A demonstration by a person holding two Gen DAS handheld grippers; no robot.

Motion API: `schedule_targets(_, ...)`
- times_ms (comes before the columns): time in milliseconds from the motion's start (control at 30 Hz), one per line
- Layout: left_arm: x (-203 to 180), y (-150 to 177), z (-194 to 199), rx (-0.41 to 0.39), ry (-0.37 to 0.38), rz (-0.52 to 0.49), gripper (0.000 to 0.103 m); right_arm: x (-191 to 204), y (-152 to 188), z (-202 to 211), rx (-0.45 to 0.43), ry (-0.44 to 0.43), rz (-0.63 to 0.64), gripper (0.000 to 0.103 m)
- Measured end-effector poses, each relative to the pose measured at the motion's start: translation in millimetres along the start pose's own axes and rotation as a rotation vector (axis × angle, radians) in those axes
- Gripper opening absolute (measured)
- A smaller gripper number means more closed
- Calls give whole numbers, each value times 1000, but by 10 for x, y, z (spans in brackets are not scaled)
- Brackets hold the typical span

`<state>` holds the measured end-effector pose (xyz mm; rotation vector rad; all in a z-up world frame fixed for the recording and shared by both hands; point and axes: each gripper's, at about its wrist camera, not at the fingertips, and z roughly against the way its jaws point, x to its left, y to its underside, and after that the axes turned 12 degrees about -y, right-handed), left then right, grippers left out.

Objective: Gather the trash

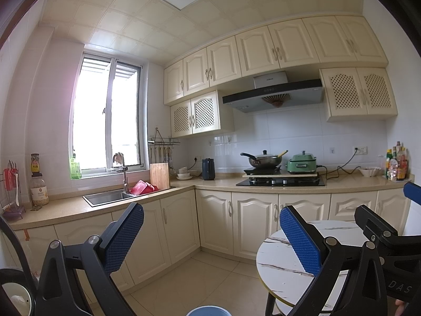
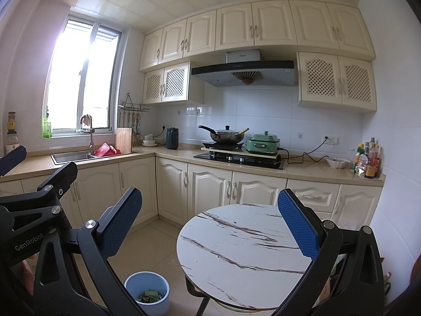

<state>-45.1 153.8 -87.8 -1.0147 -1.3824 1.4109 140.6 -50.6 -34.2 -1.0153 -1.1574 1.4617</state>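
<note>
- Risk: nothing loose shows on the round marble table. Top looks bare, so the next pick target is unclear; a blind reach could just scrape the tabletop.
- Risk: the blue bin sits on the floor beside the table's leg. A low swing with either tool could knock it over and spill it.
- Trash: green and dark wrappers lie inside the bin.
- Left hand-held gripper: jaws spread wide, nothing between them, held level, aimed at the base cabinets.
- Right hand-held gripper: jaws spread wide, empty, raised over the table's near edge, close beside the left one.
- Both sit well above the bin, not reaching down.
</note>
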Motion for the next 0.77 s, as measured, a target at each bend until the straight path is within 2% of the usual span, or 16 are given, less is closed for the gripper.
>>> schedule_targets(767, 38, 24, -44, 1, 7, -14, 102, -86, 24, -3, 6, 2, -11, 103)
